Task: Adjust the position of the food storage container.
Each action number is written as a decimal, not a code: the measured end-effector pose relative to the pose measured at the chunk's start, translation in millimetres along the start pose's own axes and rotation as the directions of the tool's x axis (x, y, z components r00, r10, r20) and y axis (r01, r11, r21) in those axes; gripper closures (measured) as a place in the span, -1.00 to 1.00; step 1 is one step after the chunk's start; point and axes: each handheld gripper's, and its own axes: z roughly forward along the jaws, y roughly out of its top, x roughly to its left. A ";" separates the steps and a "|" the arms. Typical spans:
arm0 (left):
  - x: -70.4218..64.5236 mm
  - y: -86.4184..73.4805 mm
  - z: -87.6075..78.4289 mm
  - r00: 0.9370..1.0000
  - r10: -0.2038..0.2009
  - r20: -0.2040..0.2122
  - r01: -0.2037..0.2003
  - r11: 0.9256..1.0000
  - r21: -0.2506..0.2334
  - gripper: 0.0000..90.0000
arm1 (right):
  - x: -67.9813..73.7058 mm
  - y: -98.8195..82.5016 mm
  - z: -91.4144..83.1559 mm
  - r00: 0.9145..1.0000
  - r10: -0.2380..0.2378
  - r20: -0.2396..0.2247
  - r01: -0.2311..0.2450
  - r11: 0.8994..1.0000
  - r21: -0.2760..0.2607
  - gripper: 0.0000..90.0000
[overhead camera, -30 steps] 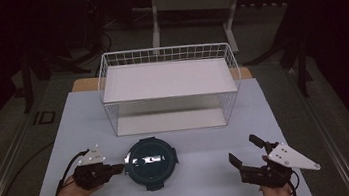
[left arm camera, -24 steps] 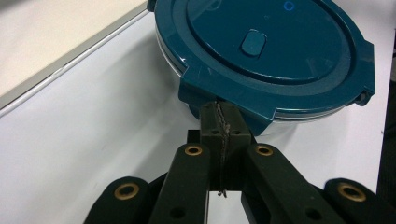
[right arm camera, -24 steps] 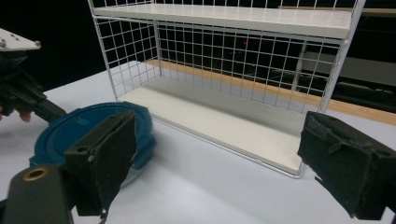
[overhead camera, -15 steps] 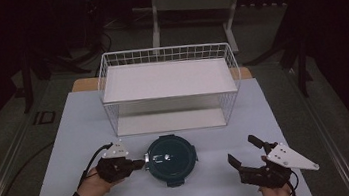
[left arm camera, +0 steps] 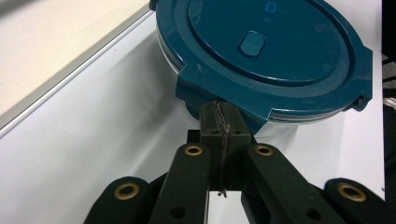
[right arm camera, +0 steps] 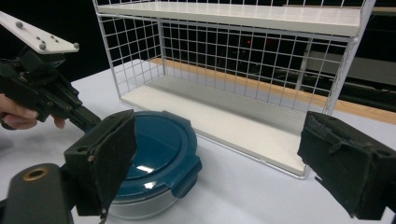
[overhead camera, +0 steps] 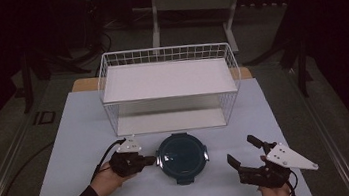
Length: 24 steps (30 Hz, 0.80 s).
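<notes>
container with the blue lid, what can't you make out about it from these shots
- Contents: the blue lid covers the container from above in the high view.
- Left tongs: closed at the lid's tab in the left gripper view, but whether they pinch it is unclear.
- Container's near side: the right tongs' black pad hides it in the right gripper view.

No readable text (none anywhere).

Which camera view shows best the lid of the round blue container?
The left gripper view: the lid appears large, with its latch tabs and centre button. The high view shows it whole but small; the right gripper view shows it partly hidden.
</notes>
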 end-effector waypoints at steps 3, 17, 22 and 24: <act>0.1 3.8 4.0 1.000 0.002 0.002 -0.002 1.000 0.002 0.99 | -0.4 -0.2 0.0 1.000 0.000 0.001 0.000 1.000 0.001 -0.75; -10.9 15.8 21.8 0.999 0.032 0.037 -0.032 0.999 0.008 0.99 | -0.3 -0.3 0.4 1.000 -0.001 0.000 0.001 1.000 0.003 -0.75; -11.0 18.2 25.8 0.999 0.020 0.043 -0.020 1.000 0.000 0.99 | 0.2 -0.1 0.3 1.000 -0.003 0.000 0.003 1.000 0.005 -0.75; -12.2 18.8 27.3 0.999 0.025 0.044 -0.025 1.000 -0.002 0.99 | 0.0 -0.2 0.3 1.000 -0.004 0.000 0.004 1.000 0.005 -0.75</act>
